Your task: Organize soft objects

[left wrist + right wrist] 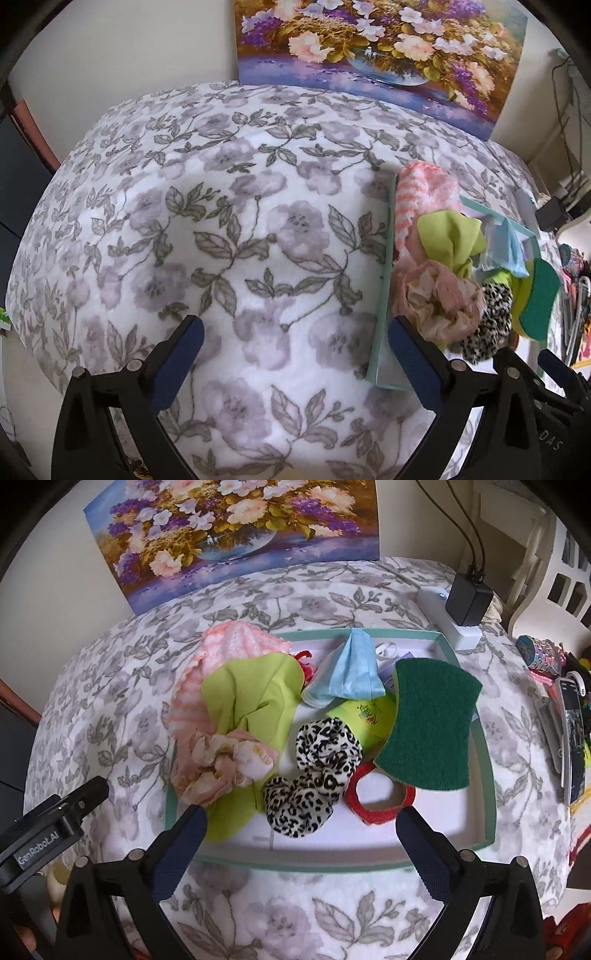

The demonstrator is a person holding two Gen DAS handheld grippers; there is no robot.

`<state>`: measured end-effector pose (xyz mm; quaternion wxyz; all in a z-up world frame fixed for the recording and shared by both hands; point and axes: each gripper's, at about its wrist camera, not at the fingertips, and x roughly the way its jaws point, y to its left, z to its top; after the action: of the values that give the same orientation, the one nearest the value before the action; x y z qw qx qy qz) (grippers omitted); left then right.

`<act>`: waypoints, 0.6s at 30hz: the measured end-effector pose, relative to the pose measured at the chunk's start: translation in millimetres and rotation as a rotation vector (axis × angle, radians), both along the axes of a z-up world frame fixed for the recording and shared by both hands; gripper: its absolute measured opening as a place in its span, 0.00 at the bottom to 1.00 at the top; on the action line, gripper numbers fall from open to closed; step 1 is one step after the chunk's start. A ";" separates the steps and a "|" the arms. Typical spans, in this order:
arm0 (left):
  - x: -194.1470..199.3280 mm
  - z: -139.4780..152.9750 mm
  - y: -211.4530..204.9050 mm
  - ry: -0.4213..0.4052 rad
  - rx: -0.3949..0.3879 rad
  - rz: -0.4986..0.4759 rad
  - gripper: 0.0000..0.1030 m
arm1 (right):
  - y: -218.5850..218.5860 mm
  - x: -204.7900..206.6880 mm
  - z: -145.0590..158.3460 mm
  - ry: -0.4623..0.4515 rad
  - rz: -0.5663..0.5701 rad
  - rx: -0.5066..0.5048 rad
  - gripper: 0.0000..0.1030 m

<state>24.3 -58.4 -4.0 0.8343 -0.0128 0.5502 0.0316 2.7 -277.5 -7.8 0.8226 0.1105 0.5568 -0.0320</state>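
A shallow mint-green box (pixel 487 775) lies on the floral blanket and holds soft things: a pink striped cloth (pixel 229 642), a lime cloth (pixel 251 690), a pink floral scrunchie (pixel 221 764), a leopard scrunchie (pixel 314 771), a blue face mask (pixel 351 668), a green sponge (pixel 432 723) and a red band (pixel 376 797). My right gripper (pixel 301 849) is open and empty above the box's near edge. My left gripper (pixel 295 358) is open and empty over the bare blanket (pixel 221 221), left of the box (pixel 380 314); the pink scrunchie (pixel 439 299) is by its right finger.
A flower painting (pixel 236 535) leans on the wall behind the bed. A white power strip with a black adapter (pixel 469 598) lies at the back right. A phone (pixel 572 731) and colourful clutter lie at the right edge. The right gripper also shows in the left wrist view (pixel 524 373).
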 end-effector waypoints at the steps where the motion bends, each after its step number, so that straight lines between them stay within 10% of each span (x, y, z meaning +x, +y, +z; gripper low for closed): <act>1: -4.1 1.2 0.3 -0.002 0.004 -0.008 0.97 | 1.1 -3.5 0.8 -0.003 0.001 -0.001 1.00; 18: -44.6 10.3 5.5 -0.029 0.011 -0.063 0.97 | 12.2 -47.7 20.4 -0.090 -0.003 -0.029 1.00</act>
<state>-20.4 -52.9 6.3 0.8430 0.0088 0.5378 0.0082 -45.0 -265.3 12.6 0.8483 0.1010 0.5185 -0.0363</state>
